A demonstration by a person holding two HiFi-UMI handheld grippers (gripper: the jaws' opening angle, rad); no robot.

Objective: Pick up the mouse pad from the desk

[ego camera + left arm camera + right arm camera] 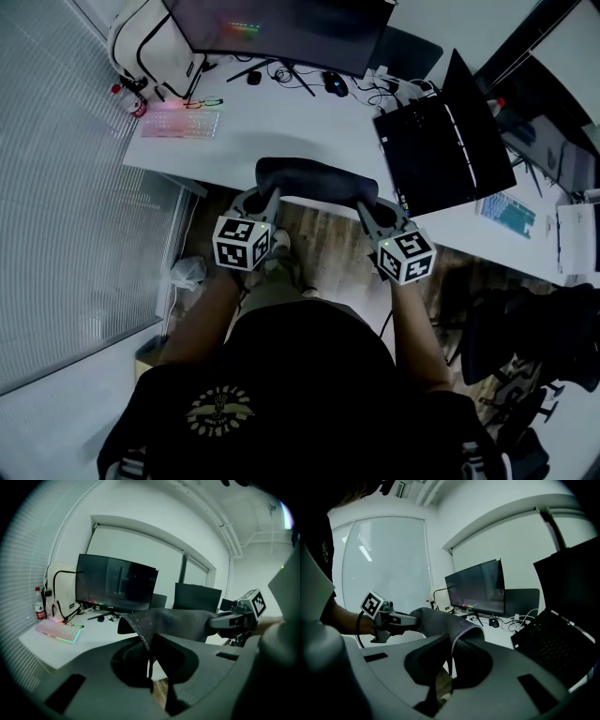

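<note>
Counts: 1 mouse pad (317, 180), 2 grippers, 1 monitor (281, 28), 1 lit keyboard (180, 122), 1 mouse (336, 84), 1 open laptop (441, 150), 1 backpack (150, 42).

Left gripper (265, 194): jaws pinched narrow on the pad's left end, stitched edge right at the jaws. Right gripper (367, 203): same, clamped on the right end. The pad spans between the two, bowed, in the air, off the counter (281, 131), about at its near edge.

Room: bare counter strip straight ahead of both grippers, between the keyboard ahead-left and the laptop. The laptop's corner is near the right gripper, on its right, the tightest spot. Wood floor shows under the jaws. Monitor and mouse are well ahead.
</note>
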